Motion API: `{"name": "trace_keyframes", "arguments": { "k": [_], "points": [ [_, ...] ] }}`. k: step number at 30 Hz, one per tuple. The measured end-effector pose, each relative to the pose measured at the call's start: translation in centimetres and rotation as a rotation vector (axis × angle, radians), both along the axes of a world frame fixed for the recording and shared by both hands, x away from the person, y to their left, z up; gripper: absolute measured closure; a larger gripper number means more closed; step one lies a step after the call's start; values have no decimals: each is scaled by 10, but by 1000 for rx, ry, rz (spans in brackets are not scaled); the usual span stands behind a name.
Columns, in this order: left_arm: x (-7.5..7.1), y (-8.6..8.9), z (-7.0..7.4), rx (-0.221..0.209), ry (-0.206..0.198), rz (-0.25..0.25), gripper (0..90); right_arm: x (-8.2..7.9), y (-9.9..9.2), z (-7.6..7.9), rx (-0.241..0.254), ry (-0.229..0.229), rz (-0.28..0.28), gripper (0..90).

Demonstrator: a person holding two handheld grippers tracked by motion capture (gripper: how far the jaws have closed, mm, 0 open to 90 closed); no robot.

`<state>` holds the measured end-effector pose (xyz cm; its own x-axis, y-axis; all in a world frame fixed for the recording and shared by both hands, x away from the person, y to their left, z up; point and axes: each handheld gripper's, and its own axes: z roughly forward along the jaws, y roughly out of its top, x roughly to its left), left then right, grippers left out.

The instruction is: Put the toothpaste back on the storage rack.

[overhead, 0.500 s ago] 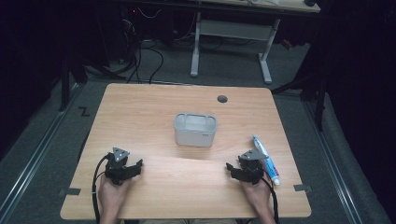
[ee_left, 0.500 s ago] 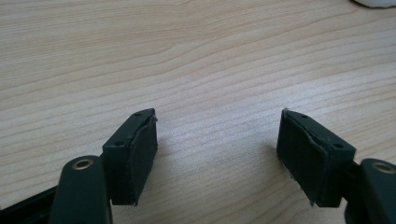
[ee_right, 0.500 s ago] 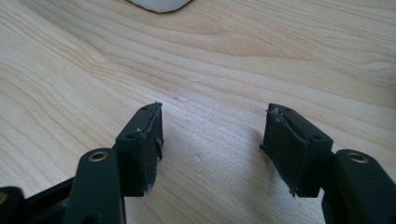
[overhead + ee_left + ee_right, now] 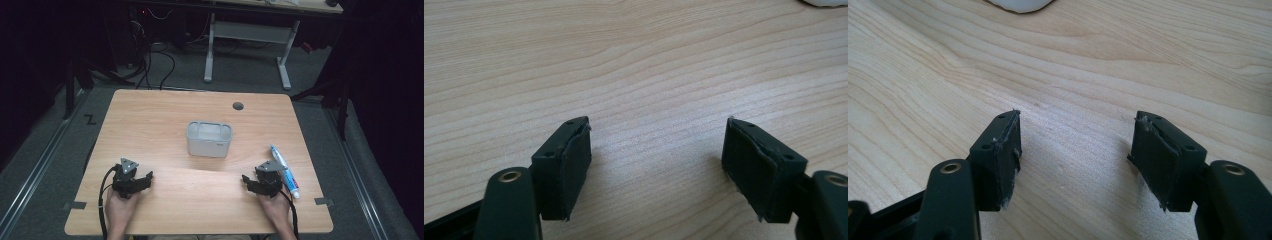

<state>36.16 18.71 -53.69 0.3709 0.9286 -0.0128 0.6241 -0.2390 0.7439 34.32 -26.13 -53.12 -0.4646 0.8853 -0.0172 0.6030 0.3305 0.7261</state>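
Observation:
A grey rectangular container [image 4: 209, 139] stands upright near the middle of the wooden table [image 4: 160, 120]. A blue and white toothpaste tube [image 4: 285, 171] lies flat near the right edge. My left gripper [image 4: 142, 180] rests on the table at the front left, and in the left gripper view it [image 4: 658, 157] is open over bare wood. My right gripper [image 4: 250, 181] rests at the front right, just left of the tube. Its jaws [image 4: 1077, 152] stand open with nothing between them. The container's white base [image 4: 1020, 5] shows at the top of the right gripper view.
A round cable hole [image 4: 238, 106] sits at the table's far side. Behind the table stand a white desk frame [image 4: 250, 35] and loose cables [image 4: 150, 55] on the floor. Tape marks [image 4: 324, 201] lie at the table's front corners.

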Motion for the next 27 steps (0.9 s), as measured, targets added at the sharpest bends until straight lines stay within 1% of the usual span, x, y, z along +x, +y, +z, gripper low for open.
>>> {"name": "trace_keyframes", "arguments": {
  "k": [3,5,6,7,10,16,18,20,23,27],
  "points": [
    [0,0,0,0,0,0,279,0,0,0,0,0,2,375],
    [0,0,0,0,0,-1,278,0,-1,0,8,-1,17,419],
    [0,0,0,0,0,-1,278,0,-1,0,8,-1,17,419],
    [0,0,0,0,1,-1,278,-2,-2,0,10,-6,0,481],
    [0,0,0,-1,1,-1,277,-3,-3,0,15,-9,-26,534],
    [0,0,0,-1,1,-1,275,-4,-3,1,4,-15,-36,562],
    [0,0,0,-1,1,-1,275,-6,-5,1,4,-14,-49,599],
    [0,0,0,-1,1,-1,275,-10,-8,5,19,-44,-44,628],
    [0,0,0,-1,1,-1,275,-14,-11,9,26,-45,-51,632],
    [0,0,0,0,1,-1,274,-17,-13,11,40,-46,-47,634]
  ]
}}
